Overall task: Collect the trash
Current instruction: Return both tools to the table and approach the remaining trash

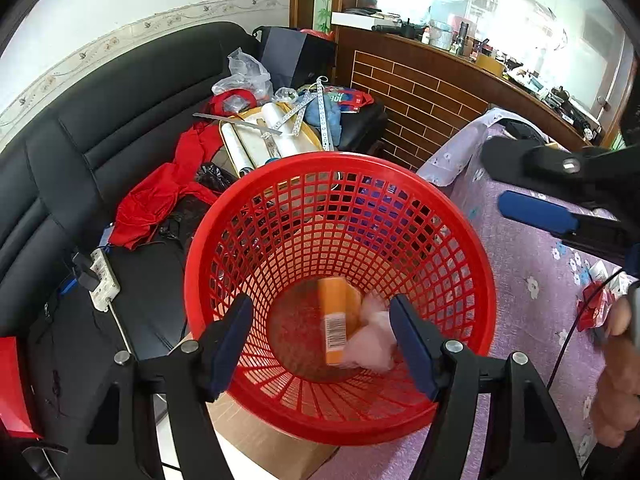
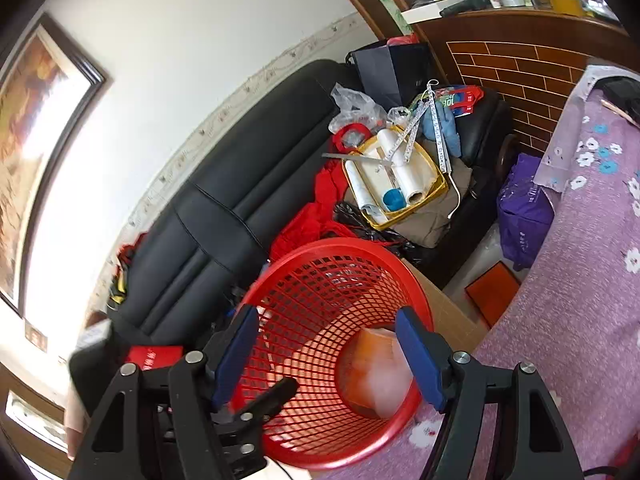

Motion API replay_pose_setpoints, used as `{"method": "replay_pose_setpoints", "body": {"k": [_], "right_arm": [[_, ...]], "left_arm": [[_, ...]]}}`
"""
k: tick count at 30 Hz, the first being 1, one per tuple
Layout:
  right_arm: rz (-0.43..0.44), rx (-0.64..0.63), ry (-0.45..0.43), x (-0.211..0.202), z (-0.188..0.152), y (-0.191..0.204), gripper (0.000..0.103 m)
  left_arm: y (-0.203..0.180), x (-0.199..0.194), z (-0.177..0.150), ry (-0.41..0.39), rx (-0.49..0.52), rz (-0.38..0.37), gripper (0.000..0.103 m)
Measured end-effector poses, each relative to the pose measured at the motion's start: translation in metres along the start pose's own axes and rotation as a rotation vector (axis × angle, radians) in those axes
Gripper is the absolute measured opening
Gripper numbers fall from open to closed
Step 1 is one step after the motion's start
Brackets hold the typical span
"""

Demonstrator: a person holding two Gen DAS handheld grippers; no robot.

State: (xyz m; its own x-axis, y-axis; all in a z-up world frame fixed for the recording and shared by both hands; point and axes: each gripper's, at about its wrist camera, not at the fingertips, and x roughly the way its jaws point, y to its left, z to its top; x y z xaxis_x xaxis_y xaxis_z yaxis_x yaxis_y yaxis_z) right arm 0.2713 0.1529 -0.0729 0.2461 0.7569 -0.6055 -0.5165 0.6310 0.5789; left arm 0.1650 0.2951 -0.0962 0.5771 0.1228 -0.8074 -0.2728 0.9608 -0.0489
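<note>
Your left gripper point(image 1: 320, 344) hangs over the mouth of the red basket point(image 1: 472, 248) with its jaws spread wide and nothing between the blue pads. Your right gripper point(image 2: 328, 356) is likewise open and empty, its pads apart above the same basket point(image 2: 332, 248).

Down on the basket floor lies the orange box point(image 1: 334, 316). In your left wrist view its long axis runs nearly straight toward you and away, with the barcode end nearer you and the plain end pointing to the far wall of the basket. It looks motion-blurred. The pale crumpled wad point(image 1: 370, 344) sits touching its right side. In the right wrist view the box point(image 2: 362, 364) and the wad point(image 2: 386, 384) show as a blurred heap low in the basket.

The basket stands between the black sofa point(image 1: 120, 120) and the purple flowered cloth point(image 1: 532, 264).
</note>
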Motion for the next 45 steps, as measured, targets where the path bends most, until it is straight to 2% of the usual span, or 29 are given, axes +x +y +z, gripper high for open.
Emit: {"method": "replay_pose_setpoints", "body": {"k": [4, 7, 12, 17, 25, 28, 31, 35, 37, 38, 42, 45], "right_arm": [[0.009, -0.003, -0.032, -0.034, -0.006, 0.003, 0.075], [0.008, 0.003, -0.07, -0.074, -0.017, 0.002, 0.075], [0.005, 0.028, -0.15, -0.147, -0.05, -0.006, 0.075], [-0.072, 0.04, -0.23, -0.212, -0.091, -0.018, 0.077], [-0.207, 0.105, -0.33, -0.3, -0.144, -0.055, 0.078], [-0.25, 0.132, -0.364, -0.327, -0.16, -0.069, 0.078], [-0.294, 0.17, -0.393, -0.35, -0.173, -0.082, 0.078], [-0.339, 0.22, -0.433, -0.376, -0.19, -0.101, 0.078], [-0.356, 0.241, -0.445, -0.385, -0.196, -0.11, 0.078], [-0.362, 0.249, -0.449, -0.388, -0.198, -0.114, 0.078], [-0.381, 0.294, -0.457, -0.397, -0.203, -0.135, 0.078], [-0.394, 0.333, -0.441, -0.401, -0.202, -0.154, 0.078]], "left_arm": [[-0.007, -0.016, -0.006, -0.023, -0.009, -0.003, 0.08], [-0.019, -0.027, -0.013, -0.047, -0.005, -0.033, 0.084], [-0.041, -0.041, -0.022, -0.057, -0.003, -0.033, 0.084], [-0.084, -0.077, -0.037, -0.122, 0.055, -0.034, 0.084], [-0.169, -0.131, -0.061, -0.187, 0.189, -0.137, 0.084], [-0.2, -0.145, -0.071, -0.22, 0.249, -0.148, 0.084], [-0.217, -0.152, -0.076, -0.217, 0.271, -0.183, 0.084], [-0.23, -0.148, -0.078, -0.188, 0.238, -0.247, 0.084], [-0.237, -0.141, -0.079, -0.186, 0.241, -0.242, 0.084], [-0.24, -0.137, -0.079, -0.173, 0.253, -0.241, 0.084], [-0.263, -0.122, -0.071, -0.093, 0.346, -0.325, 0.084], [-0.283, -0.116, -0.061, -0.138, 0.425, -0.284, 0.084]]}}
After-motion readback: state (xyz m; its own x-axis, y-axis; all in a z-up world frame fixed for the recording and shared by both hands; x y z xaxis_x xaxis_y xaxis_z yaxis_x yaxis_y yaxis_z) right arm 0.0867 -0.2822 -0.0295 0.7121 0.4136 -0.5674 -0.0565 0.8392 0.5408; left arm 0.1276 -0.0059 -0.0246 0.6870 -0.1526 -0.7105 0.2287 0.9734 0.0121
